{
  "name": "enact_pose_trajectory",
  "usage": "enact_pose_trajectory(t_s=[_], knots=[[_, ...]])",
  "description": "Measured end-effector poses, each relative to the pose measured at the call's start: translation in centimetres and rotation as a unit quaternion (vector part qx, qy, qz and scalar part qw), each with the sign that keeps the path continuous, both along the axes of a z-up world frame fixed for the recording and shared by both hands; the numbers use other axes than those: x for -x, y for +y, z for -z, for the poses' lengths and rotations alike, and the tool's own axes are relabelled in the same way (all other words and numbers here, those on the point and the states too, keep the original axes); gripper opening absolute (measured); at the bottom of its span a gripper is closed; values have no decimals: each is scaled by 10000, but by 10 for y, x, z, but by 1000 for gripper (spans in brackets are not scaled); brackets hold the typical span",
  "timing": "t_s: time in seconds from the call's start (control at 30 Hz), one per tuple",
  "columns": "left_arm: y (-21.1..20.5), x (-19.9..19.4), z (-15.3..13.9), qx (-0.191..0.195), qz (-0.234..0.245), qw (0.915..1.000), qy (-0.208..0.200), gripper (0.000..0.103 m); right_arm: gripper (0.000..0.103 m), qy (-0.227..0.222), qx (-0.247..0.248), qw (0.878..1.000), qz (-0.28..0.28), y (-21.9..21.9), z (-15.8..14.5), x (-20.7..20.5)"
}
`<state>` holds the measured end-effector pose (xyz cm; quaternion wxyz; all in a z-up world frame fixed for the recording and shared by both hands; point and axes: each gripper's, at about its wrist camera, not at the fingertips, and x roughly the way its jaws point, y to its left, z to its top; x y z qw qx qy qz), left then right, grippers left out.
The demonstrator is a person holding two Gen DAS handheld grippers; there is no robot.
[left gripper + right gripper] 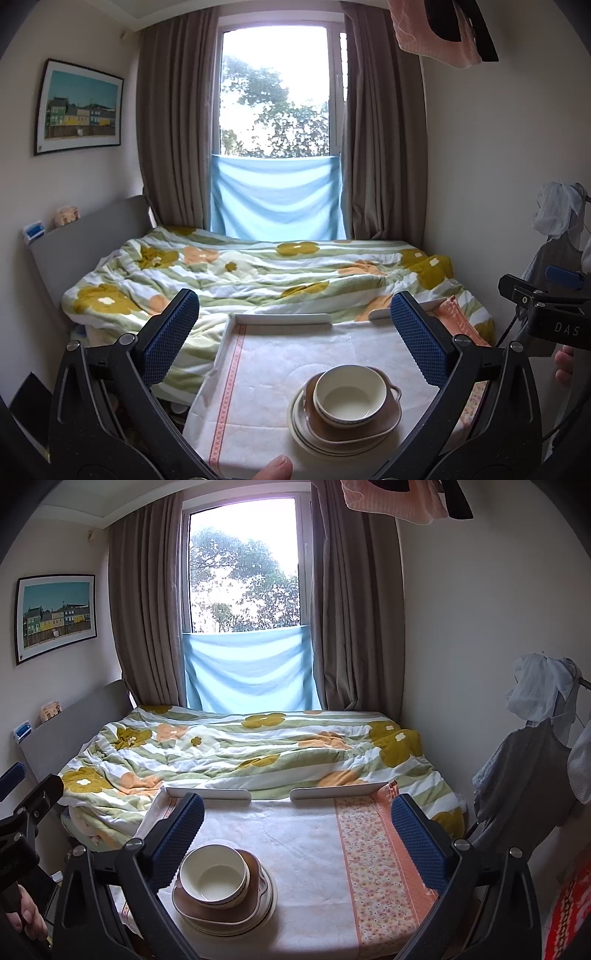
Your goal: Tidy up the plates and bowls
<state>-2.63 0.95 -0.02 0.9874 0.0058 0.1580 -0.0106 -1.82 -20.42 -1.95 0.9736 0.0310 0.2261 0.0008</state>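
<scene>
On the table (306, 849): bowl (213, 877) atop stacked plates (258, 915) near front-left edge | both tools (295, 332) (297, 830) spread wide, empty.

The left black two-finger gripper (295, 332) is wearing blue, diamond-textured pads (171, 334) inside each finger, silver screws shining at its knuckles. The right black gripper (297, 834) is showing matching blue pads (417, 845), white "DAS" lettering marking its body.
</scene>
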Motion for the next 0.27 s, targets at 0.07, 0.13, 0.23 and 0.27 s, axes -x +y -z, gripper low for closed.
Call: enact_pose_trajectory(t_s=[0.07, 0.13, 0.23, 0.27], knots=[[0, -3, 2, 32, 4, 10000, 48, 103, 101, 47, -49, 10000, -25, -1, 2, -4], [0, -6, 3, 42, -26, 10000, 43, 103, 101, 109, -46, 9999, -29, -2, 4, -9], [-1, -11, 5, 17, -124, 9999, 26, 103, 101, 192, -21, 9998, -57, -4, 7, -16], [-1, -13, 6, 16, -151, 9999, 38, 103, 101, 222, -10, 9997, -70, -4, 9, -20]])
